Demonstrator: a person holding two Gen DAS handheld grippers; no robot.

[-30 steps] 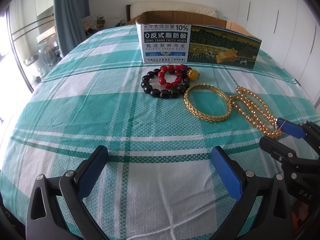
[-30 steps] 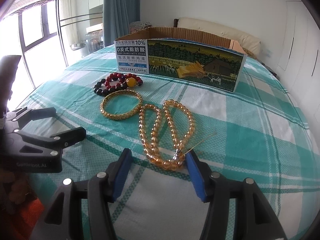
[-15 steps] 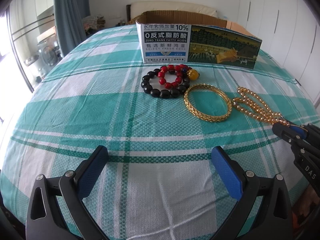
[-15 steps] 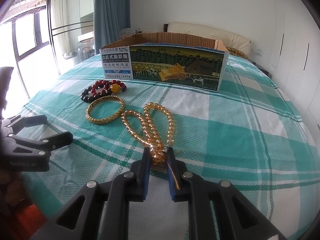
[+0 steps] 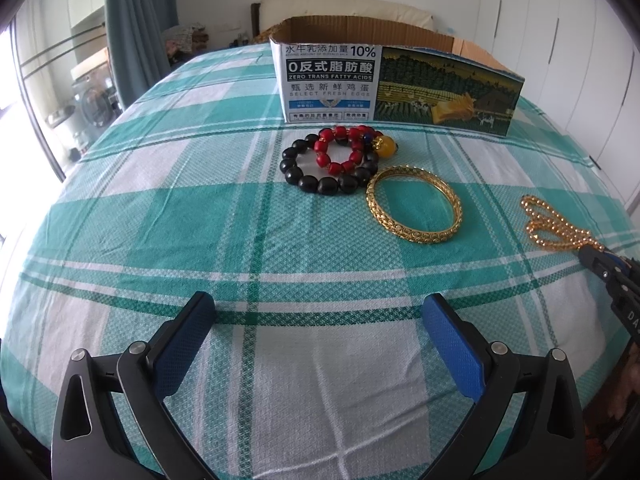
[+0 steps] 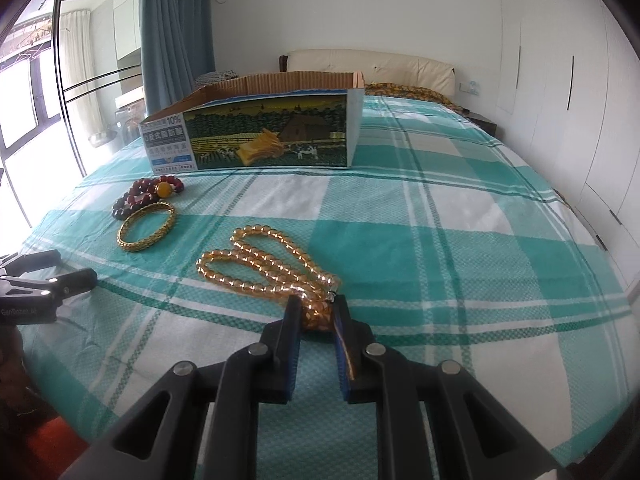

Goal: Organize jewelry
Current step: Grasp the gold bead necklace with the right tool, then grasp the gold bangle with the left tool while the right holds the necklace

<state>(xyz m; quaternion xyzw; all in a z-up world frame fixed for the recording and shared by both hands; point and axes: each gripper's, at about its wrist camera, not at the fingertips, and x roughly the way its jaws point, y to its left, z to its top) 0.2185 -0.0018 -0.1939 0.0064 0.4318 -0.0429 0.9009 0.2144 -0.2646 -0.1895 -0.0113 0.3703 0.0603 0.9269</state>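
My right gripper (image 6: 316,312) is shut on the near end of an amber bead necklace (image 6: 264,264) that trails over the plaid bedspread; it also shows in the left wrist view (image 5: 556,228). A gold bangle (image 5: 414,210) lies mid-bed, also in the right wrist view (image 6: 147,227). A black bead bracelet (image 5: 316,176) and a red bead bracelet (image 5: 344,148) with a yellow bead lie in front of an open cardboard box (image 5: 396,84), seen too in the right wrist view (image 6: 256,136). My left gripper (image 5: 316,332) is open and empty, well short of the bracelets.
The green and white plaid bedspread (image 5: 200,208) covers the bed. A headboard (image 6: 372,68) stands behind the box. White wardrobe doors (image 6: 580,100) are on the right, a window and blue curtain (image 6: 172,32) on the left.
My right gripper closed on the amber necklace's near end and dragged it to the right, away from the gold bangle. The left gripper has not moved.
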